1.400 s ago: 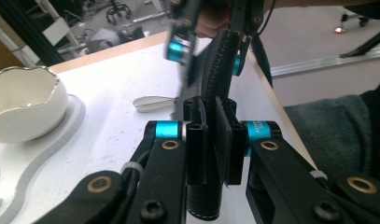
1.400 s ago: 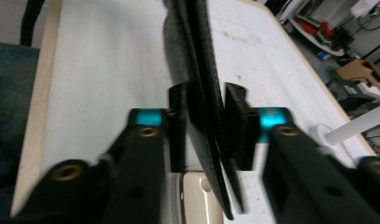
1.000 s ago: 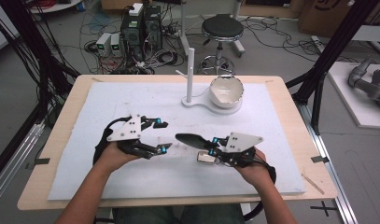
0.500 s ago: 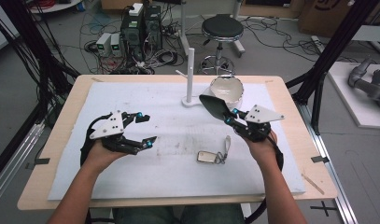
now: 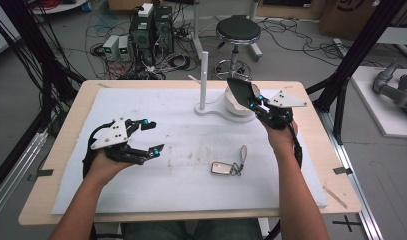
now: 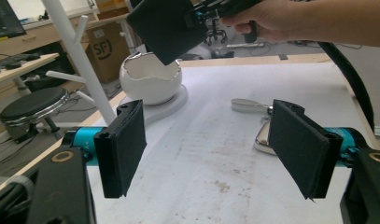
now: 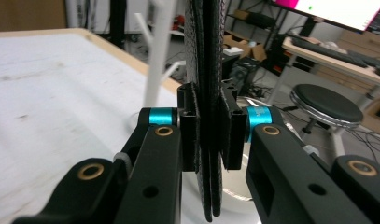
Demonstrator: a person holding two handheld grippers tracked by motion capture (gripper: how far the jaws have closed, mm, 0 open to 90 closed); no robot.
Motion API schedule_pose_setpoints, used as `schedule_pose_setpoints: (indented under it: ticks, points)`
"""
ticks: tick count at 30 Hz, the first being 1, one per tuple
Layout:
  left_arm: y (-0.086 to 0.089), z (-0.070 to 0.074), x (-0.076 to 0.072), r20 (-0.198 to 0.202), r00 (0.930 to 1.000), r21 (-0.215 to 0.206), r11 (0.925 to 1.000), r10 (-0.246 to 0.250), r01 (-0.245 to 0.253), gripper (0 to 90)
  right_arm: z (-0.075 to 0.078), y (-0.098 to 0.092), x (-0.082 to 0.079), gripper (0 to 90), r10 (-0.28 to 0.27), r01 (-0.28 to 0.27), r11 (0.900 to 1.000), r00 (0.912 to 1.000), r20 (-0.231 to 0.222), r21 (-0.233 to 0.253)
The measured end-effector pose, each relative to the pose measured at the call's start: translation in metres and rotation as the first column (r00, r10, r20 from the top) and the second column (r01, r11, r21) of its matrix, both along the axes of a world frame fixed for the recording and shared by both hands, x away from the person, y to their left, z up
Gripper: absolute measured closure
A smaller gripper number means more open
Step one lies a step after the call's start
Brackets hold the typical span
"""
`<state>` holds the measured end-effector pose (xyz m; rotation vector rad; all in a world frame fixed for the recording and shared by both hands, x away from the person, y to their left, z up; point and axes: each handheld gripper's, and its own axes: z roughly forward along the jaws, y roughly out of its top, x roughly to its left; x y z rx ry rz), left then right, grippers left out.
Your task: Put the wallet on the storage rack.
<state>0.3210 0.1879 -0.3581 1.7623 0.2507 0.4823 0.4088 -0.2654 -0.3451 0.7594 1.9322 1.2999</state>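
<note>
Since half a second ago the right claw (image 5: 239, 92) has carried on up and away from the person, and now hangs over the white bowl (image 5: 239, 106) at the far side of the surface (image 5: 66, 125), while the left claw (image 5: 152, 136) has shifted little and hovers above the white mat (image 5: 191, 185) at the left. One key fob (image 5: 221, 168) lies flat on the mat, near the front and slightly right of centre, with its strap (image 5: 241, 156) trailing toward the far side; it is well apart from both claws, lying between the two forearms and closer to the right arm than to the left hand (image 5: 107, 165). In the left gripper view the fob (image 6: 264, 136) shows past the right-hand pad, partly hidden by it, with nothing between the pads (image 6: 124, 147), which stand wide apart. The right claw's jaws are pressed together with nothing between them, as the right gripper view shows, their black pads (image 7: 208, 93) meeting face to face. One white stand (image 5: 203, 82) with short pegs rises from a round base just beside the bowl; in the left gripper view the bowl (image 6: 150, 79) has a jagged, eggshell-like rim and sits under the right claw (image 6: 166, 28). Counted: two claws, one fob, one bowl, one stand. A round stool (image 5: 237, 30) stands on the floor beyond the surface.
</note>
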Motion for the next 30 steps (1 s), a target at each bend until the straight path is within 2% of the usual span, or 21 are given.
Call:
schedule_pose_setpoints:
  ticks: [4,10,11,14,18,20,24,30]
  points:
    - [0.005,0.0,0.001,0.001,0.9999,-0.006,0.9999,0.01,-0.01,27.8,-0.005,-0.003,0.017,81.6,-0.028,0.028,0.999,0.9995,-0.015,-0.027]
    - [0.007,-0.003,0.003,-0.006,0.9998,-0.012,0.9998,0.017,-0.017,27.8,-0.011,0.002,0.036,81.5,-0.052,0.052,0.998,0.9985,-0.019,-0.028]
    - [0.007,-0.003,0.003,-0.007,0.9999,-0.012,0.9998,0.015,-0.016,27.8,-0.013,0.002,0.039,81.5,-0.053,0.052,0.998,0.9981,-0.031,-0.019]
    - [0.007,-0.004,0.003,-0.006,0.9999,-0.01,0.9998,0.016,-0.016,27.8,-0.022,0.001,0.047,81.5,-0.058,0.056,0.998,0.997,-0.051,-0.033]
    - [0.008,-0.006,0.004,-0.013,0.9998,-0.007,0.9998,0.018,-0.018,27.8,-0.028,-0.001,0.053,81.5,-0.055,0.054,0.998,0.9972,-0.051,-0.021]
    - [0.008,-0.008,0.005,-0.014,0.9997,-0.007,0.9998,0.019,-0.02,27.8,-0.031,-0.001,0.056,81.5,-0.059,0.057,0.998,0.9972,-0.047,-0.034]
    - [0.007,-0.009,0.005,-0.017,0.9997,-0.005,0.9998,0.02,-0.02,27.8,-0.038,-0.001,0.061,81.4,-0.053,0.051,0.998,0.9969,-0.058,-0.029]
    - [0.005,-0.011,0.006,-0.021,0.9997,-0.002,0.9999,0.013,-0.013,27.8,-0.044,-0.001,0.066,81.4,-0.048,0.048,0.999,0.9983,-0.033,-0.008]
